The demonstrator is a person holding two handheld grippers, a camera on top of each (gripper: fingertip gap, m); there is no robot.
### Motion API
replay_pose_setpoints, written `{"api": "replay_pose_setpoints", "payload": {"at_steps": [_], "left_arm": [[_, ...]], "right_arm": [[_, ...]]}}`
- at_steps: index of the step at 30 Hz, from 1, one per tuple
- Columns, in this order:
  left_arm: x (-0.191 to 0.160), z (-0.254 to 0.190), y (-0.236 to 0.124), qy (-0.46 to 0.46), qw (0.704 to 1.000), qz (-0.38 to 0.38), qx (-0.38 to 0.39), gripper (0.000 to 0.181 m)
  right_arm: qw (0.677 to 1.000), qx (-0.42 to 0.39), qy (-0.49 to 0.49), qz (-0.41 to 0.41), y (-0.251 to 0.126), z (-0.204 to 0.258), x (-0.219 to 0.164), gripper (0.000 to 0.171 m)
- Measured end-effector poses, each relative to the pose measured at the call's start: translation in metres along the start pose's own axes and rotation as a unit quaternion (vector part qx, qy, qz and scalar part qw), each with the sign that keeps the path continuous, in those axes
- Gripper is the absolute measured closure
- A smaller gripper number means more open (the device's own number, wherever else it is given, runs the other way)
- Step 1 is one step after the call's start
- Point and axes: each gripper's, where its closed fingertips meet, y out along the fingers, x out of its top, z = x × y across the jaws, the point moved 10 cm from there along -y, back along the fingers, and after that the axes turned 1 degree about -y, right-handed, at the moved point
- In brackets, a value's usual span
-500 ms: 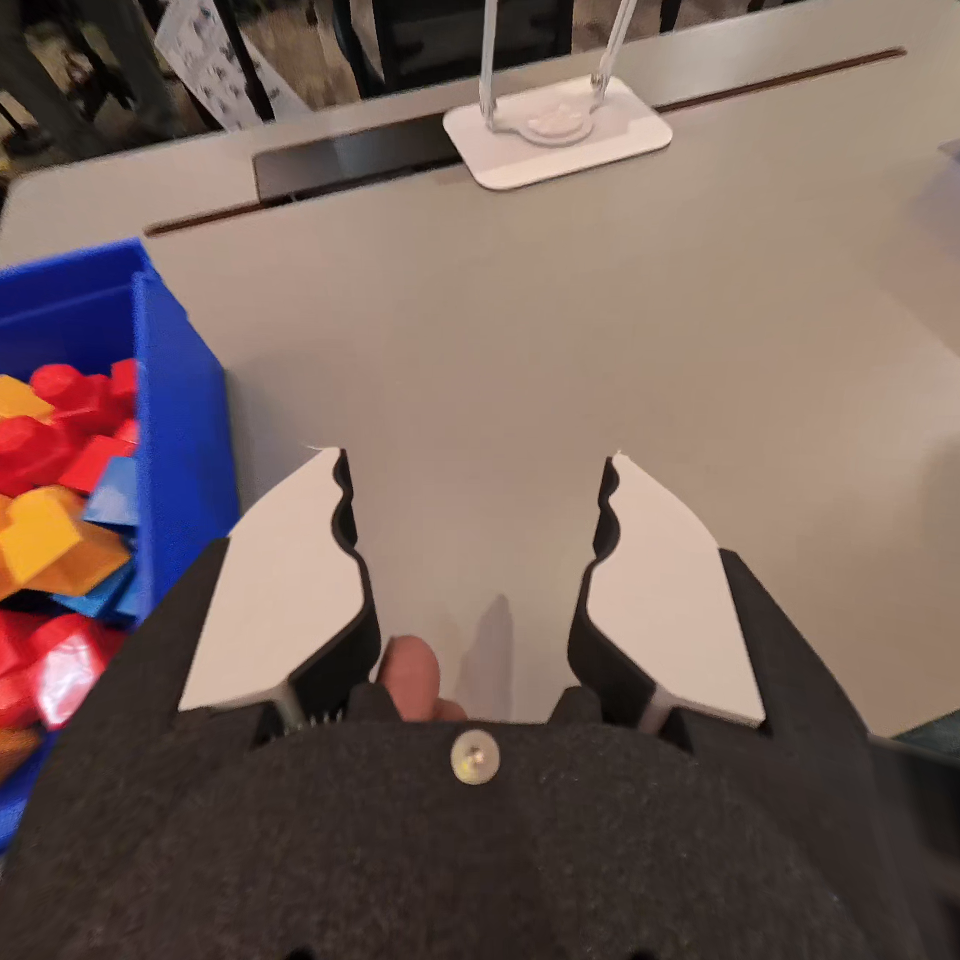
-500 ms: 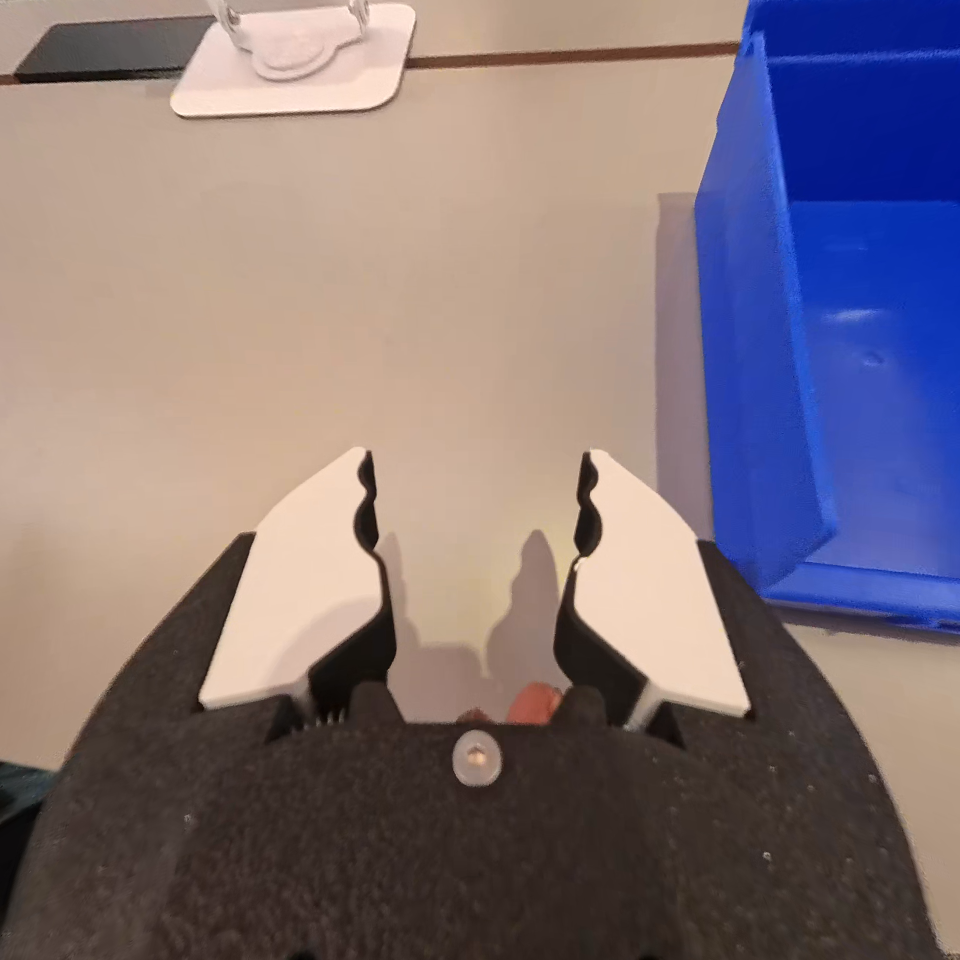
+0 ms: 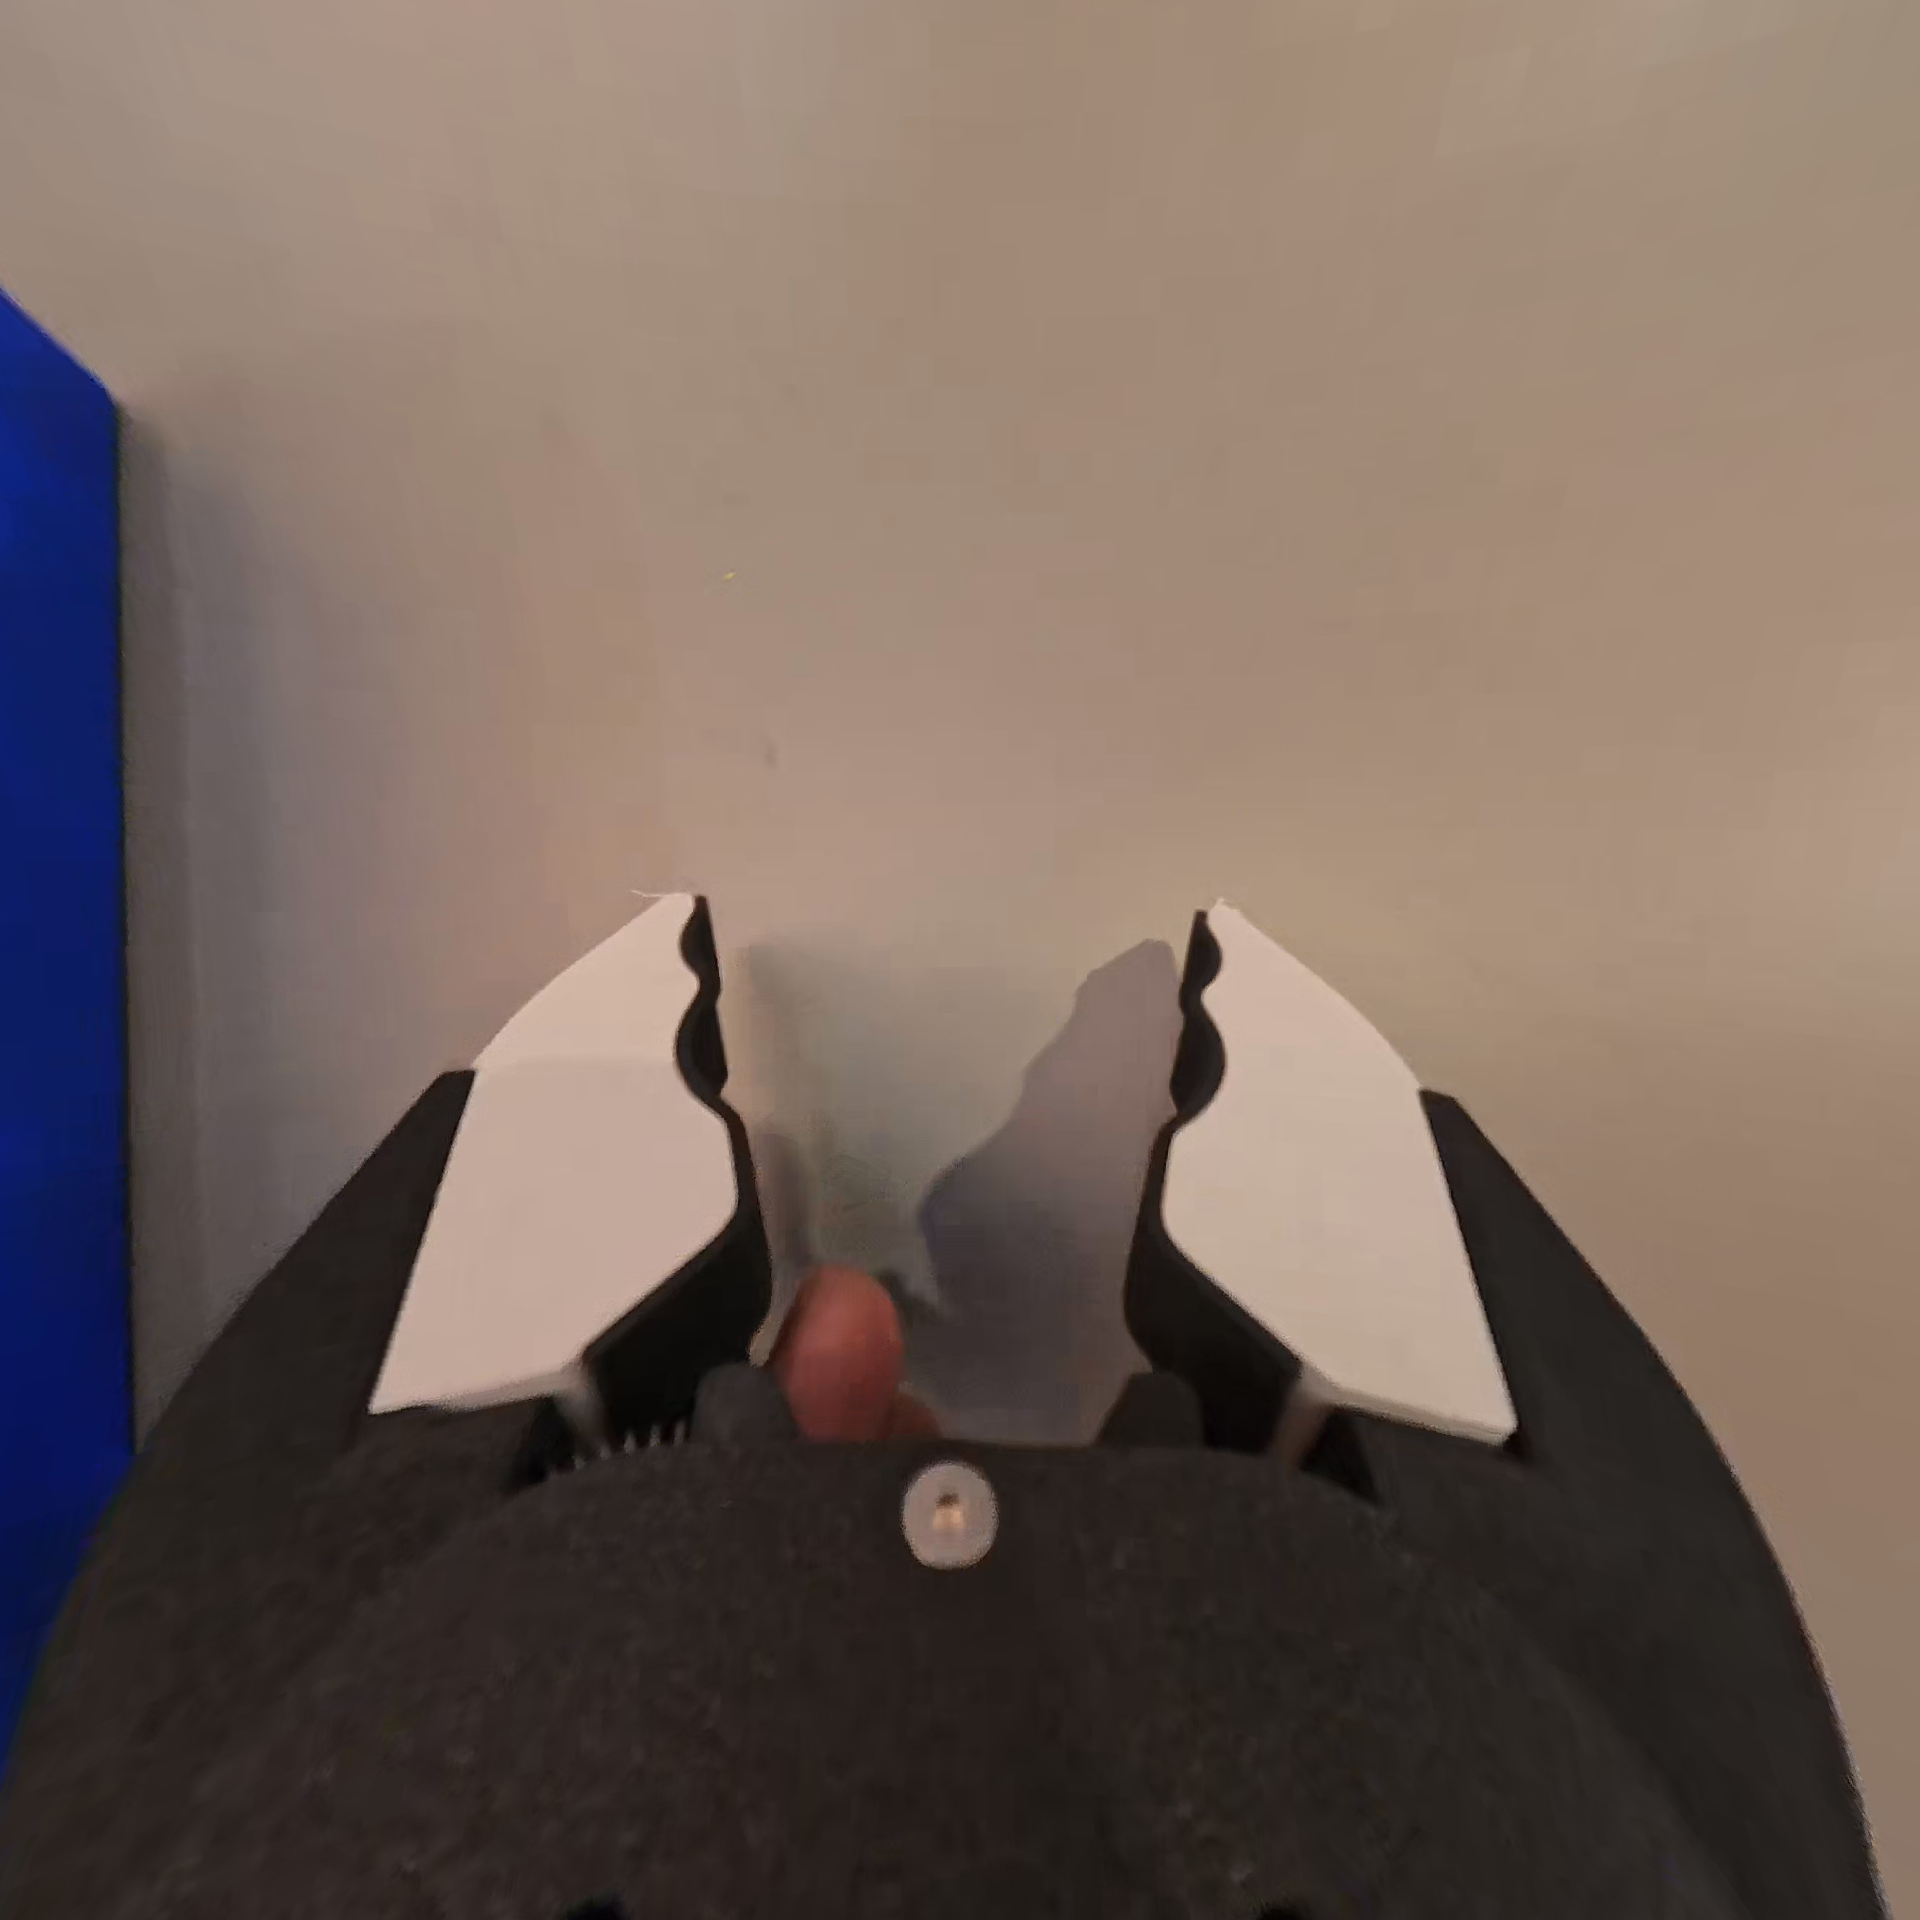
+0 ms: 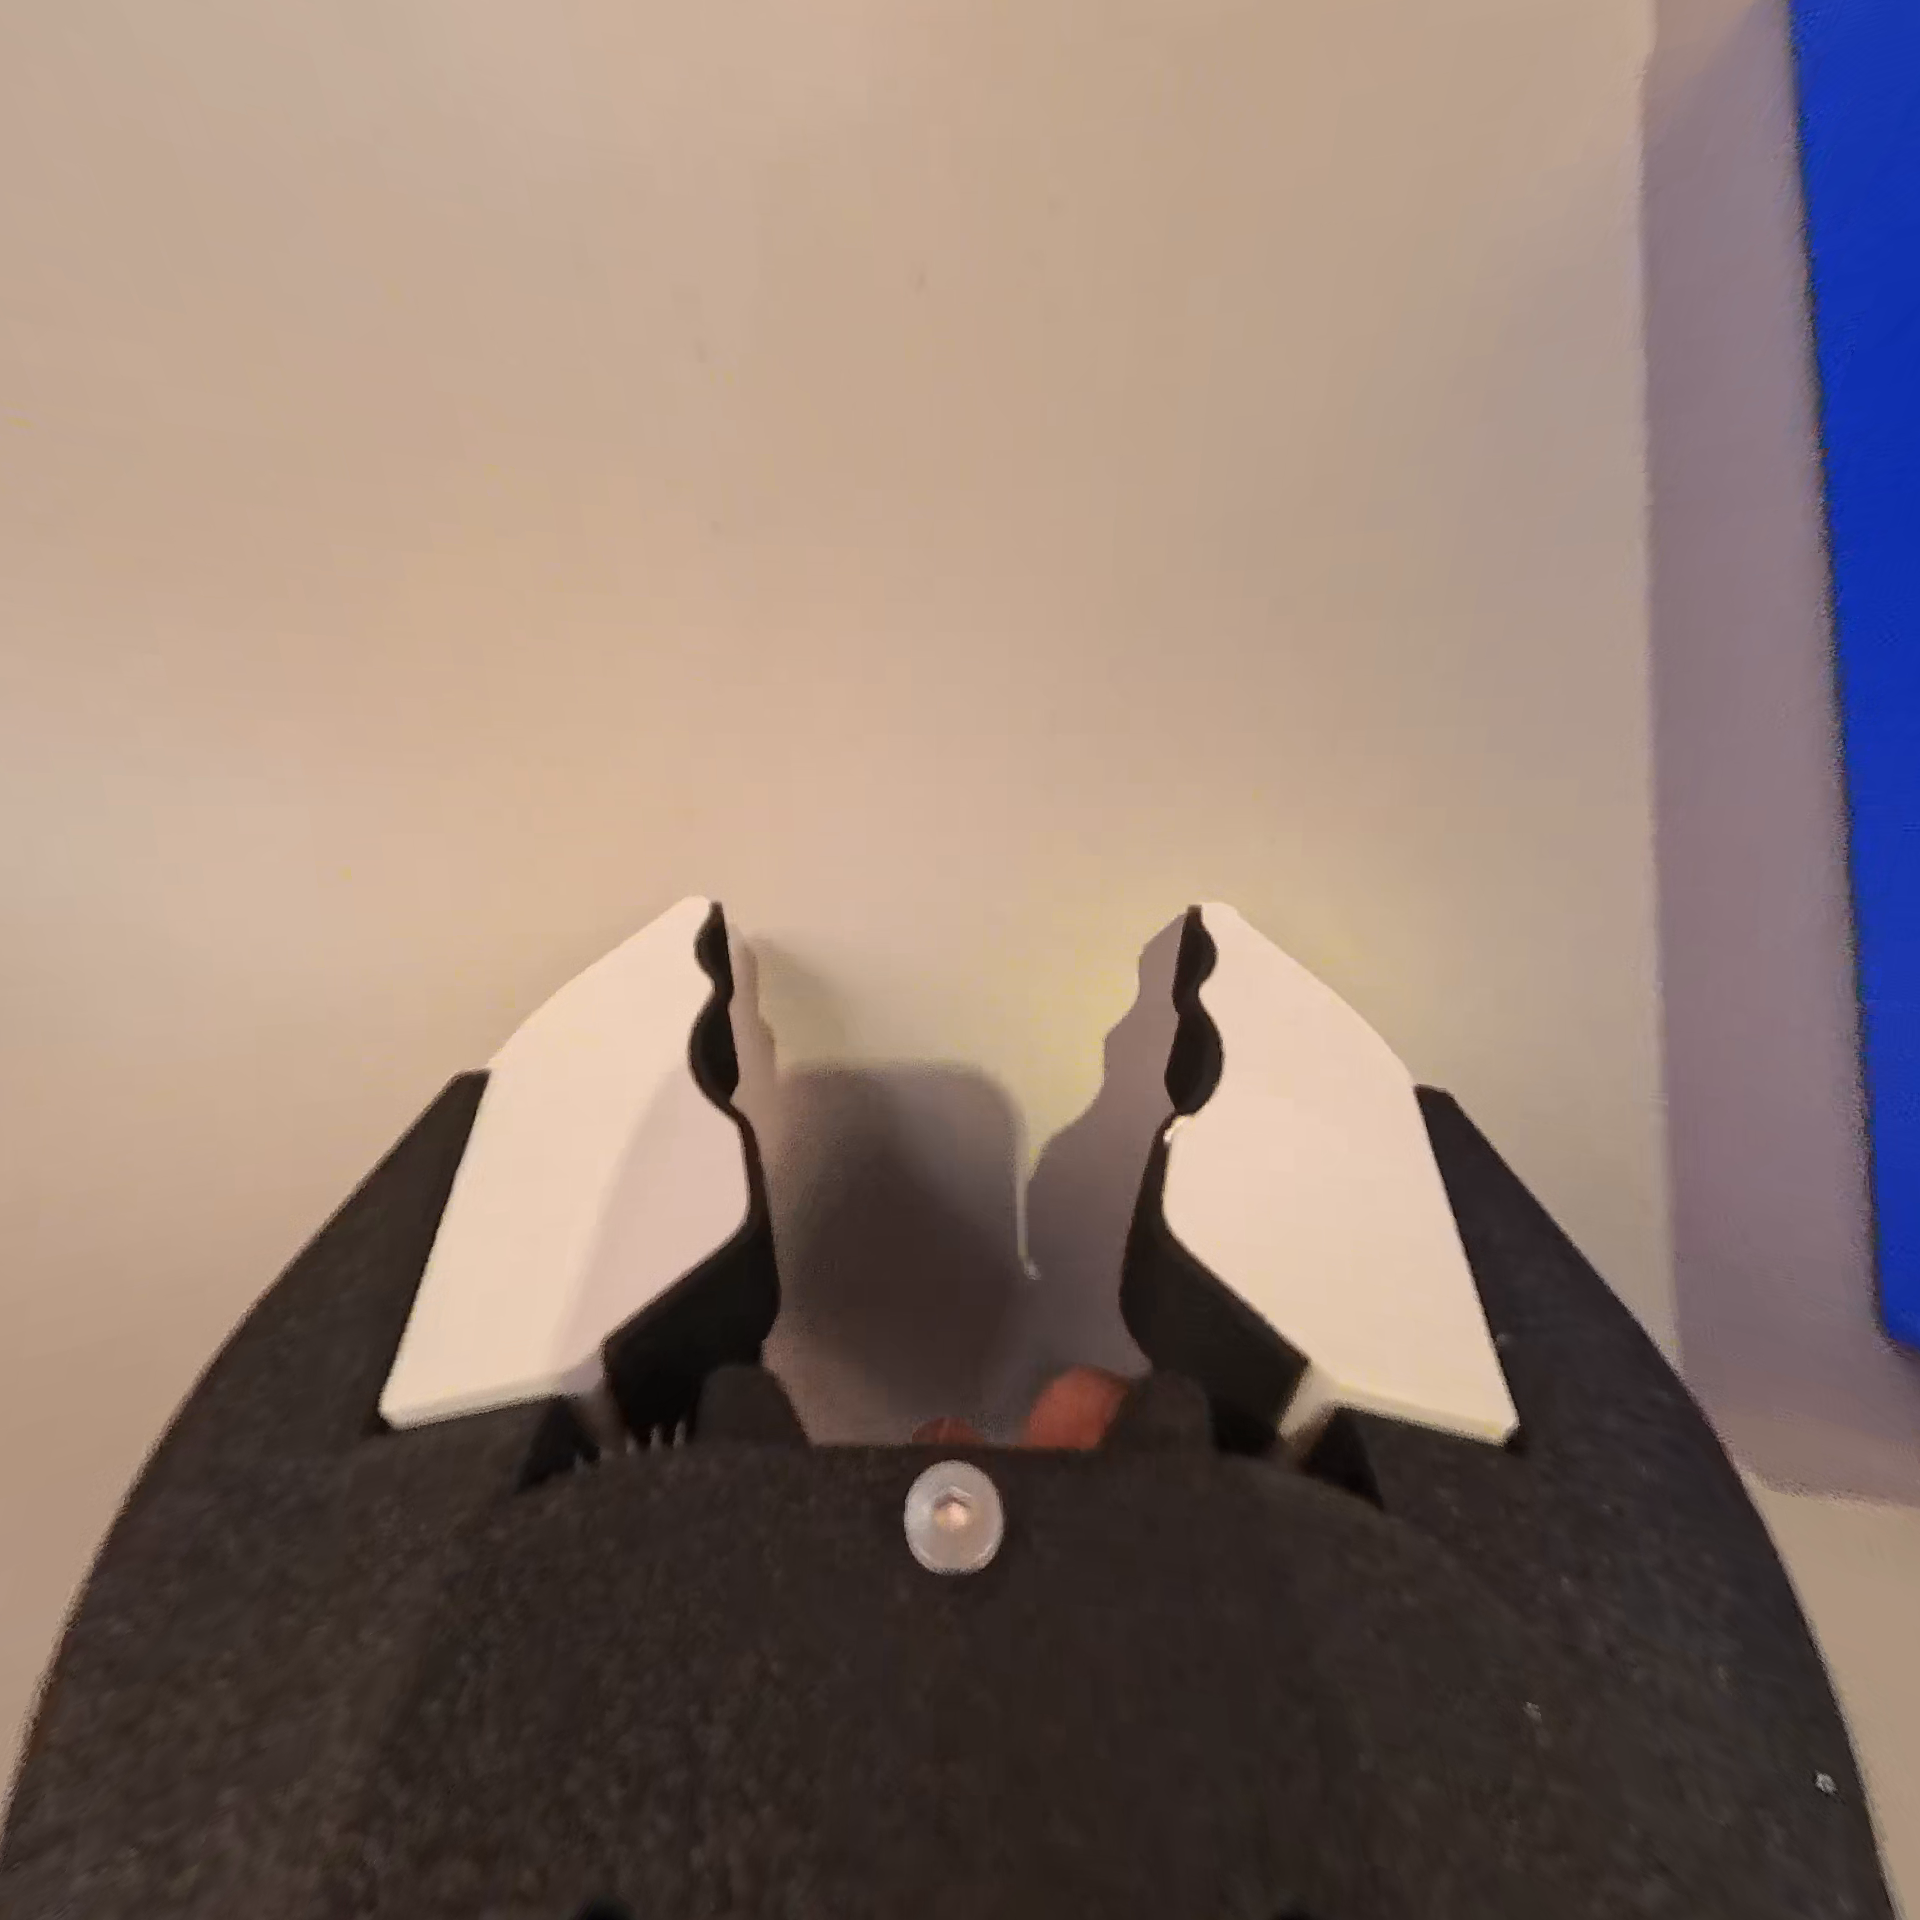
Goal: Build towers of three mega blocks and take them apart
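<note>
Plain grey table [image 3: 1039, 520] fills both views, and we see no mega blocks on it. Our left gripper [image 3: 951, 909] hangs low over the table with its jaws spread wide and nothing between them. A blue bin [image 3: 52, 831] sits just beside it on the left. Our right gripper [image 4: 956, 914] is also wide apart and empty, with another blue bin [image 4: 1870, 623] on its right. We think we should reach into a bin, pick one block and pinch it by its flat sides.

I see only a plain beige-grey tabletop [image 3: 935, 416] filling both views, evenly lit with a warm cast, soft shadows falling near the bottom
</note>
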Motion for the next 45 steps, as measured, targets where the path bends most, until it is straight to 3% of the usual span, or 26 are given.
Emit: {"api": "replay_pose_setpoints", "payload": {"at_steps": [12,15,20,26,45], "left_arm": [[-0.003,0.011,0.016,-0.043,0.999,0.005,0.005,0.082],[-0.003,0.011,0.017,-0.041,0.999,0.007,0.004,0.077],[-0.005,0.009,0.016,-0.024,1.0,0.012,-0.011,0.068],[-0.005,0.008,0.016,-0.016,1.0,0.015,-0.018,0.062],[-0.005,0.009,0.017,-0.016,1.0,0.016,-0.017,0.061]], "right_arm": [[0.998,-0.062,-0.009,0.003,0.012,-0.001,0.005,0.069],[0.996,-0.085,0.018,0.011,0.012,-0.005,0.003,0.052],[0.996,-0.083,0.015,0.013,0.013,-0.005,0.003,0.048],[0.998,-0.065,-0.005,0.028,0.016,-0.001,0.003,0.029],[0.998,-0.063,-0.006,0.031,0.018,0.001,0.004,0.025]]}}
